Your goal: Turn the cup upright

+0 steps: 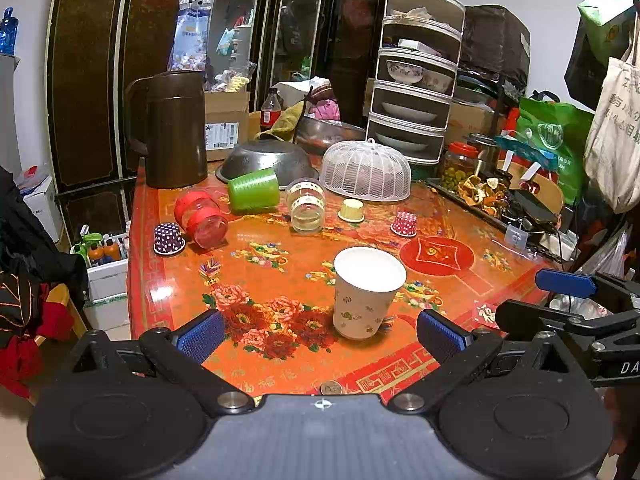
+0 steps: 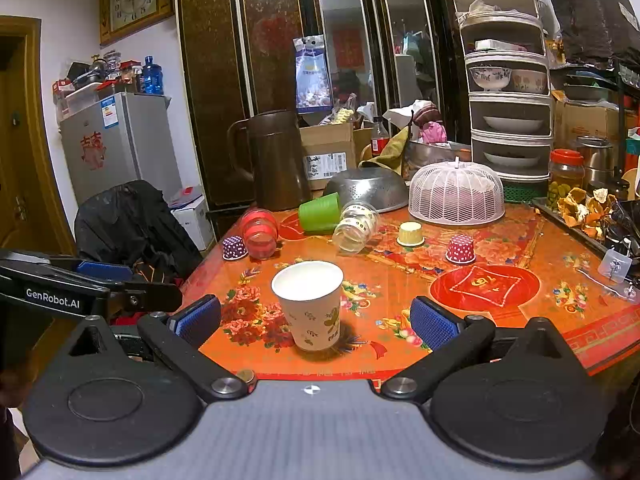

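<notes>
Matt paper cup (image 1: 366, 294) on a glossy floral tablecloth (image 1: 280, 240); beyond the claw, a dull metal colander (image 1: 266, 160) and white plastic mesh cover (image 1: 366, 170).

Cluttered home dining room: floral-clothed bench (image 2: 500, 312) crowding with household stuff, tiered dish rack (image 2: 508, 80) sitting at its far right corner, small fridge (image 2: 120, 140) and wall clock (image 2: 134, 0) showing at left, dark cabinet (image 2: 280, 40) standing behind.

Paper cup (image 1: 366, 292): white, small green-brown leaf print. Counter (image 1: 280, 280) cloth: orange-red, red peonies, gold fret border. Others: green plastic cup (image 1: 254, 191), red jar (image 1: 201, 218), purple white-dotted cupcake liner (image 1: 168, 238), red white-dotted liner (image 1: 404, 223), yellow liner (image 1: 351, 210), white mesh food cover (image 1: 366, 171), brown pitcher (image 1: 170, 130); tool pads (image 1: 200, 336) blue.
</notes>
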`<control>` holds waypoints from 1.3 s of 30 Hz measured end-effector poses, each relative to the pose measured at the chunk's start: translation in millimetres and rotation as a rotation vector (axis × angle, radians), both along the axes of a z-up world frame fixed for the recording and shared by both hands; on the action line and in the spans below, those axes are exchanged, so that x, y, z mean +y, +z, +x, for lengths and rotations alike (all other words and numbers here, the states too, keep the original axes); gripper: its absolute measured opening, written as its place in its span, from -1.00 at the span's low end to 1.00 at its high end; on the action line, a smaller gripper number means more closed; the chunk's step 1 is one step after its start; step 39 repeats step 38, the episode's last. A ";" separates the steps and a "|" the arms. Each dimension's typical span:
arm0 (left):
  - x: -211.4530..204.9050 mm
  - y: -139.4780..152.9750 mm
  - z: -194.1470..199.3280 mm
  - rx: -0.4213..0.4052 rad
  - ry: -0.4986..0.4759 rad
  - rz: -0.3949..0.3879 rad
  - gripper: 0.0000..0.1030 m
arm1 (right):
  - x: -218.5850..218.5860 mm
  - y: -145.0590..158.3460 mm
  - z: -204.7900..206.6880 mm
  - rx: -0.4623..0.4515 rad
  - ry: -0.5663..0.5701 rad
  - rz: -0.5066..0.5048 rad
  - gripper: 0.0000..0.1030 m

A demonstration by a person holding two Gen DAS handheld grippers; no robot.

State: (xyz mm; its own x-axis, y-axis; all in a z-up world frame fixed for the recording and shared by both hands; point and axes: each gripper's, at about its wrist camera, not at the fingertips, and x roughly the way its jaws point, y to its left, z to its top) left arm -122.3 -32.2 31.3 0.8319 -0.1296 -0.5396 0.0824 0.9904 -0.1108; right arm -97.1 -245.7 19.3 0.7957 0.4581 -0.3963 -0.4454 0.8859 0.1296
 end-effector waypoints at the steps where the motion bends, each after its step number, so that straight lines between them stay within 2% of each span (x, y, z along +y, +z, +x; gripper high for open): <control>1: 0.7 -0.5 0.9 0.002 0.001 -0.002 1.00 | -0.1 0.0 0.3 0.002 -0.002 0.000 0.98; 39: -4.1 -6.3 1.7 -0.004 -0.004 0.016 1.00 | -3.0 1.1 1.5 0.004 -0.007 0.021 0.98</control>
